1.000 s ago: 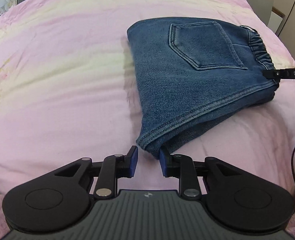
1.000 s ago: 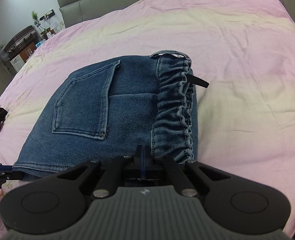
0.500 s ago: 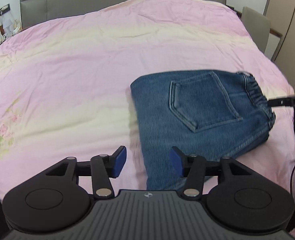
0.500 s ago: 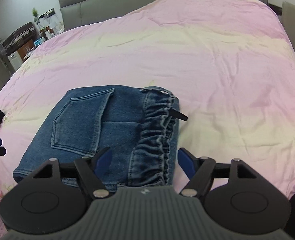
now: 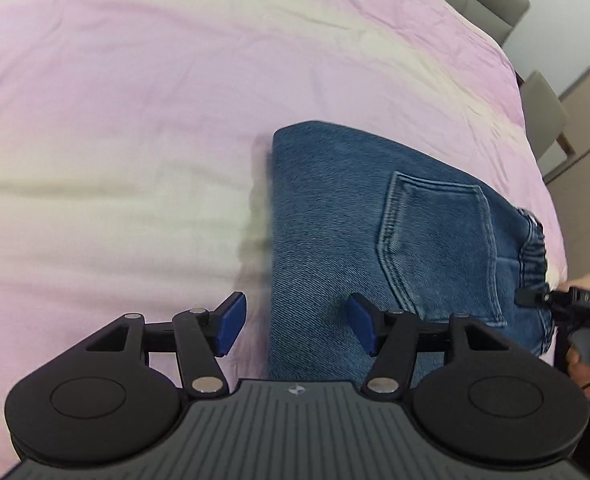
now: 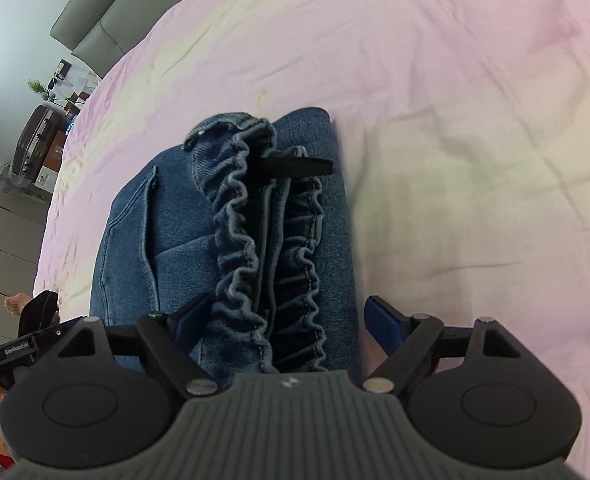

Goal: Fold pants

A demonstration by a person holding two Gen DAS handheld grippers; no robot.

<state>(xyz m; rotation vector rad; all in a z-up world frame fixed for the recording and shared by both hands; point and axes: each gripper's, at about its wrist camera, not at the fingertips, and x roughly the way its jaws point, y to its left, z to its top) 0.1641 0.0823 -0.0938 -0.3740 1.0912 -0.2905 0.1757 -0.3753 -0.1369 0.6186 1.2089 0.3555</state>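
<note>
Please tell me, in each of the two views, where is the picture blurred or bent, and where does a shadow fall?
Left wrist view: motion smear along the left edge of the jeans, with a dark shadow streak beside it on the sheet; fisheye bending curves the bed. Right wrist view: the waistband is fairly sharp, the jeans' right edge is soft with a shadow on the sheet, and the room at left is strongly bent.
</note>
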